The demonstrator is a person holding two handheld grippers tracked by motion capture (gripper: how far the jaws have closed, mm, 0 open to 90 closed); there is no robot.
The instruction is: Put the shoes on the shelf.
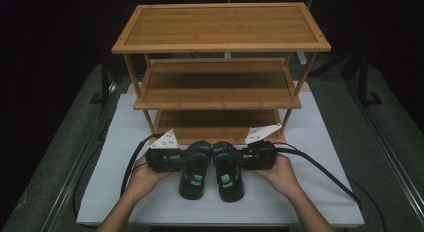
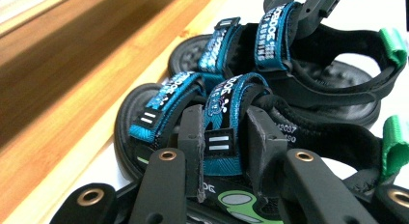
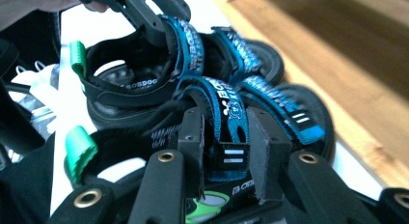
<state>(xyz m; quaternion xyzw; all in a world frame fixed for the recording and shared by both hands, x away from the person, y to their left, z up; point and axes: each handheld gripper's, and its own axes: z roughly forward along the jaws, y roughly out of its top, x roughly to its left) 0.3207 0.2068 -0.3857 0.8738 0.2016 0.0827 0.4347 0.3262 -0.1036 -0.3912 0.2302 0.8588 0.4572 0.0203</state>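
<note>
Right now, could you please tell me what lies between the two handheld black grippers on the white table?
In the high view, a pair of black sandals with blue straps lies side by side between the left gripper and the right gripper.

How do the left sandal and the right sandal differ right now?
The left sandal lies on the person's left, with the left tongs on its blue strap; the right sandal lies on the right, with the right tongs on its strap. The left sandal's heel angles slightly left, the right sandal's slightly right. Both are black with blue straps and green heel tabs, toes toward the wooden rack, side by side on the white board.
</note>
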